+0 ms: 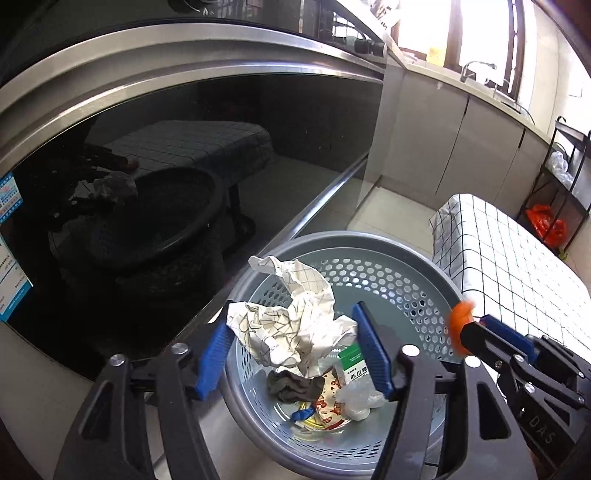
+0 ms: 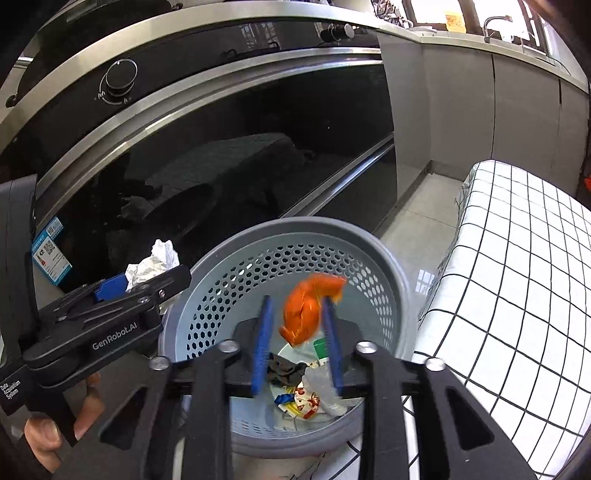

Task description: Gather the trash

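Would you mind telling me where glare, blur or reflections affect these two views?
Left wrist view: the window is blown out white, the glossy oven door mirrors the scene, and the orange scrap is smeared. Right wrist view: the orange scrap is motion-blurred between the right tongs; straight edges bow.

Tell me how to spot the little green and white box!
Find the round grey plastic basket with holes on the floor in front of the black glass oven door. Look down at its bottom, among the trash. The small green and white cardboard box stands beside a clear crumpled plastic wrapper; it is the only thing there with straight edges and printed characters.
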`<act>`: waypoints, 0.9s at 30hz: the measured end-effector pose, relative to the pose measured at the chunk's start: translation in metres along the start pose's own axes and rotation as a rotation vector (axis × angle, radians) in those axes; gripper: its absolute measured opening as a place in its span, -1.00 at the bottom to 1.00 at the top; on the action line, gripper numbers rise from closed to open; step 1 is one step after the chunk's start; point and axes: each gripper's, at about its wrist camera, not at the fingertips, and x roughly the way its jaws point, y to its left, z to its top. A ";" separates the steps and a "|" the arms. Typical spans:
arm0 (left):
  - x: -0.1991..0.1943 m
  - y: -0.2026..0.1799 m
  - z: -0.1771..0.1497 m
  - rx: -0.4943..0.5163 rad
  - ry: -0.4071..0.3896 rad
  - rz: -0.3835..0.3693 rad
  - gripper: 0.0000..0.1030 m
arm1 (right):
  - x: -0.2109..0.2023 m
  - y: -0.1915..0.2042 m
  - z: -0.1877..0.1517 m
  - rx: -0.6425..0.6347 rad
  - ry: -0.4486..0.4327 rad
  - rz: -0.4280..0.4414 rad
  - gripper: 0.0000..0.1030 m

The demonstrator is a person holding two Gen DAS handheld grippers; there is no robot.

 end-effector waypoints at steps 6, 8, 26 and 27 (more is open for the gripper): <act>-0.002 -0.002 0.000 0.011 -0.003 -0.001 0.44 | -0.007 -0.002 0.000 0.027 -0.029 -0.001 -0.03; -0.004 -0.003 0.000 0.014 -0.012 -0.001 0.47 | -0.011 -0.004 -0.001 0.027 -0.034 -0.005 -0.03; -0.016 -0.015 -0.004 0.037 -0.032 -0.027 0.55 | -0.021 -0.020 -0.014 0.075 -0.040 -0.064 -0.03; -0.017 -0.015 -0.005 0.038 -0.033 -0.028 0.56 | -0.022 -0.019 -0.015 0.076 -0.041 -0.069 -0.03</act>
